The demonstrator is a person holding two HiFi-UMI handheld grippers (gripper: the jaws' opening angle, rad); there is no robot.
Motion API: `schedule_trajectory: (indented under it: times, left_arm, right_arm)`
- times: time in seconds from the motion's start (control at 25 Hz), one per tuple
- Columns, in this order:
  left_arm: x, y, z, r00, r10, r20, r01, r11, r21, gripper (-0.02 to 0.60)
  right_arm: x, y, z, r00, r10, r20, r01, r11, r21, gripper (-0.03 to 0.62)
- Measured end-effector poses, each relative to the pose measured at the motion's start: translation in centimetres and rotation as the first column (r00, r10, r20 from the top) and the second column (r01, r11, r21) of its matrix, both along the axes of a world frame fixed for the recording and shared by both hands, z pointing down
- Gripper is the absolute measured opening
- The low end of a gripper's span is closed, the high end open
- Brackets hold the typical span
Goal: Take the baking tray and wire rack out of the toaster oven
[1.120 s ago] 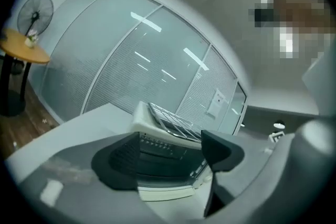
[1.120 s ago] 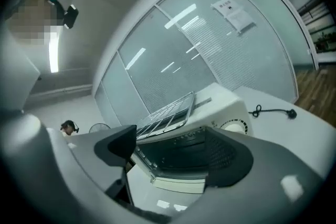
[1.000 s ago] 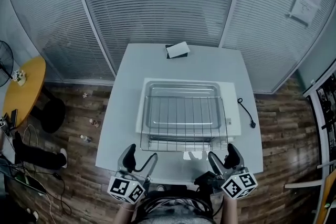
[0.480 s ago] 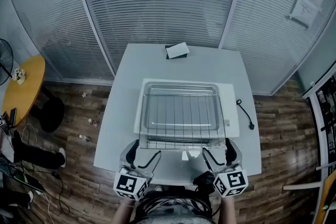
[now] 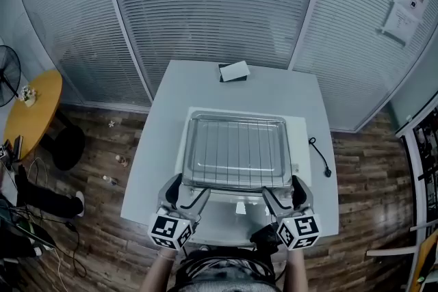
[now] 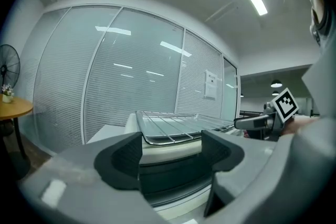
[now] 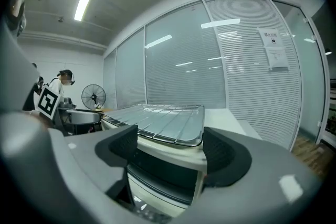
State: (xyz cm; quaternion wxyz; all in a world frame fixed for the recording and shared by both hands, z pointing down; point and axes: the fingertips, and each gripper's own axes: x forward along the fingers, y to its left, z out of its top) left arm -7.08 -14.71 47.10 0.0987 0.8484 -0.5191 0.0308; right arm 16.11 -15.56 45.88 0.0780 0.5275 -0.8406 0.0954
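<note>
Tray [image 5: 236,181] and rack [image 5: 236,147], loose atop the oven [image 5: 299,140], could slide off if the open, empty left gripper [image 5: 186,193] or right gripper [image 5: 282,191] bumps them.

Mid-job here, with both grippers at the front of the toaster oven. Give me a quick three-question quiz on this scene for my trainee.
1. True or false: the wire rack and baking tray sit on top of the toaster oven.
2. The left gripper is: A) shut on the tray, B) open and holding nothing, C) out of view.
3. Fill in: in the head view, the black cord lies on the table to the oven's ____.

Key: 1 true; 2 B; 3 right.
</note>
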Motion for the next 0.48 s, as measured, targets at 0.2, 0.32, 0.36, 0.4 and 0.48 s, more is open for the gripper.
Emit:
schedule_trajectory:
  times: [0.2, 0.32, 0.36, 0.4, 0.48]
  left_arm:
    - [0.04, -0.33, 0.43, 1.000, -0.006, 0.012, 0.006, 1.000, 0.000, 0.368]
    - [0.07, -0.31, 0.59, 1.000, -0.020, 0.006, 0.020, 1.000, -0.005, 0.368]
    - [0.00, -0.30, 0.51, 1.000, -0.028, 0.002, 0.028, 1.000, -0.003, 0.368]
    - [-0.13, -0.24, 0.36, 0.999, -0.036, 0.000, 0.036, 0.999, 0.003, 0.368]
    - [-0.50, 0.10, -0.06, 0.999, -0.049, -0.001, 0.049, 0.999, 0.017, 0.368]
  right_arm:
    - [-0.03, -0.77, 0.37, 1.000, -0.002, 0.002, 0.002, 1.000, 0.002, 0.382]
    - [0.02, -0.75, 0.46, 1.000, 0.000, 0.006, 0.000, 1.000, 0.001, 0.382]
    - [0.06, -0.69, 0.41, 1.000, 0.004, 0.007, -0.004, 1.000, 0.003, 0.382]
    - [0.10, -0.59, 0.29, 1.000, 0.010, 0.008, -0.010, 1.000, 0.007, 0.382]
    - [0.22, -0.15, -0.13, 1.000, 0.027, 0.013, -0.027, 0.999, 0.019, 0.382]
